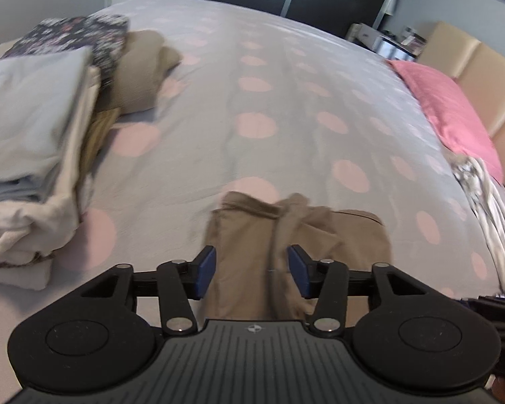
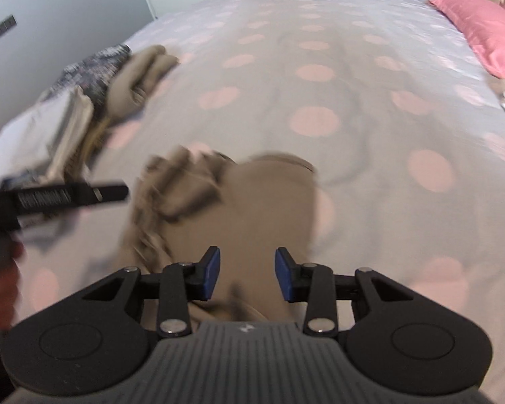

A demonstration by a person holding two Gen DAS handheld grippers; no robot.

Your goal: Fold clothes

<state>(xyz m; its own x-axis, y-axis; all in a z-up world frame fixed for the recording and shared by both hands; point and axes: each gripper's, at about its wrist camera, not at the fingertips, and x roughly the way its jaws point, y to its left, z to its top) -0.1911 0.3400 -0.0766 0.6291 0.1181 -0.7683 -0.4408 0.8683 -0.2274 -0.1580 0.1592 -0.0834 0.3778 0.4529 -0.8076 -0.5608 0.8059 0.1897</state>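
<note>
The left gripper (image 1: 251, 271) hangs with its blue pads (image 1: 206, 271) spread apart, released; a raised fold of the tan garment (image 1: 296, 232) runs up between them, nearer the right pad, though the pads do not press on it. The right gripper (image 2: 247, 274) is likewise released, its blue pads (image 2: 212, 274) standing clear on either side of the same tan garment (image 2: 262, 208), which lies below them without being pinched. The garment sits bunched at the near edge of the bed (image 1: 286, 101), its left part crumpled into blurred ridges and its right part smoother. In the right wrist view the left gripper's black body (image 2: 67, 197) reaches in from the left edge, with part of a hand (image 2: 0, 289) below it. Toward the bed's left edge stands a pile of folded clothes (image 1: 27, 134): pale grey on top, cream beneath, a dark floral piece (image 1: 84, 37) and a second tan piece (image 1: 144, 67) behind. A pink pillow (image 1: 454, 114) lies along the right edge, with a black-and-white patterned cloth (image 1: 484, 202) just nearer than it.
</note>
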